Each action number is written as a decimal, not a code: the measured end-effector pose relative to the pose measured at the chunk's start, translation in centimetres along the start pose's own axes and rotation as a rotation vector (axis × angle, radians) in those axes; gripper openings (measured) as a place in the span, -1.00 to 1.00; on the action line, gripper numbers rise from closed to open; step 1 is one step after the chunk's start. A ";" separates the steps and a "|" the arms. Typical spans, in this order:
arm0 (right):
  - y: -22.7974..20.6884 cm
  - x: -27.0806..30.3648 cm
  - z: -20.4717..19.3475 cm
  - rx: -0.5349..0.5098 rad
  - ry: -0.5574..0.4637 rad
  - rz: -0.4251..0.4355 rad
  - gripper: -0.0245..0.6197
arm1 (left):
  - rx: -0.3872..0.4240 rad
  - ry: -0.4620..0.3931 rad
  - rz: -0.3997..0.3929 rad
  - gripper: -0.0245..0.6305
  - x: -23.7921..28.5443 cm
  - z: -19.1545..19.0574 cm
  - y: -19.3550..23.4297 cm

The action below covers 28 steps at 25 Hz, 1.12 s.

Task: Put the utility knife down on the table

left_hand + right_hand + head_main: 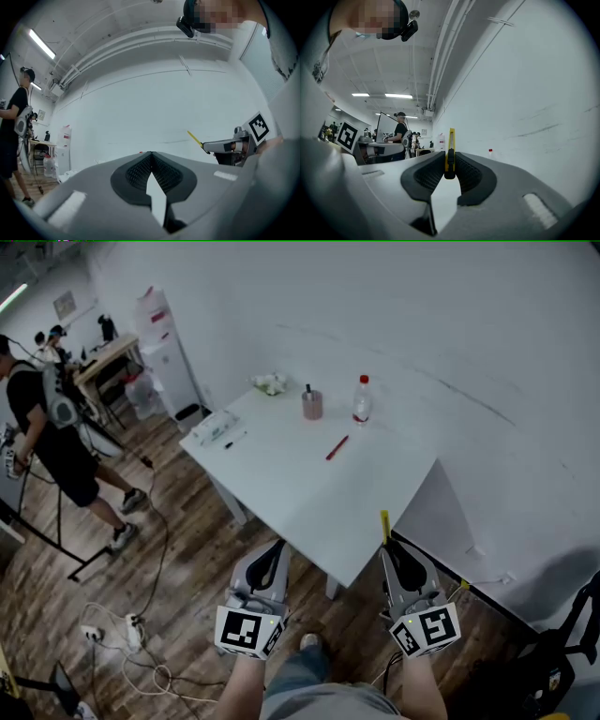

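My right gripper (449, 165) clamps the slim yellow utility knife (450, 146) between its ribbed black pads, held by the smooth white table's (300, 488) near corner. My left gripper (151, 161) is closed on nothing.

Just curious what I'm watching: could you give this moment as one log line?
left tool: shut, empty | right tool: shut on utility knife | table: utility knife not yet set down

Right tongs (386, 551) apparently gripping yellow utility knife (383, 525), white table (300, 493)
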State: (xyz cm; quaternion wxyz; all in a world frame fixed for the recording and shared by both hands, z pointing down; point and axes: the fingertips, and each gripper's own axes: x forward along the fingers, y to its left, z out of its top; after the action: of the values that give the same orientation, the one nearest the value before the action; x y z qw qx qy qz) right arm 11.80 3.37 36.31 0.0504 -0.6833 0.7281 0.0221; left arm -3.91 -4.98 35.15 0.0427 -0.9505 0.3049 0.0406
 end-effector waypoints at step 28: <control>-1.9 8.7 -1.9 -0.012 0.056 -0.115 -0.72 | -0.063 -0.002 -0.099 -0.89 8.1 -2.2 7.9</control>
State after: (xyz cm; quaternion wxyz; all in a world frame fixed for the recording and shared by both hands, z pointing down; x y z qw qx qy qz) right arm 13.05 -5.54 37.34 0.0271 -0.7247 0.6885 0.0046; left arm -1.83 -16.23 36.06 0.0150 -0.9652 0.2563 0.0489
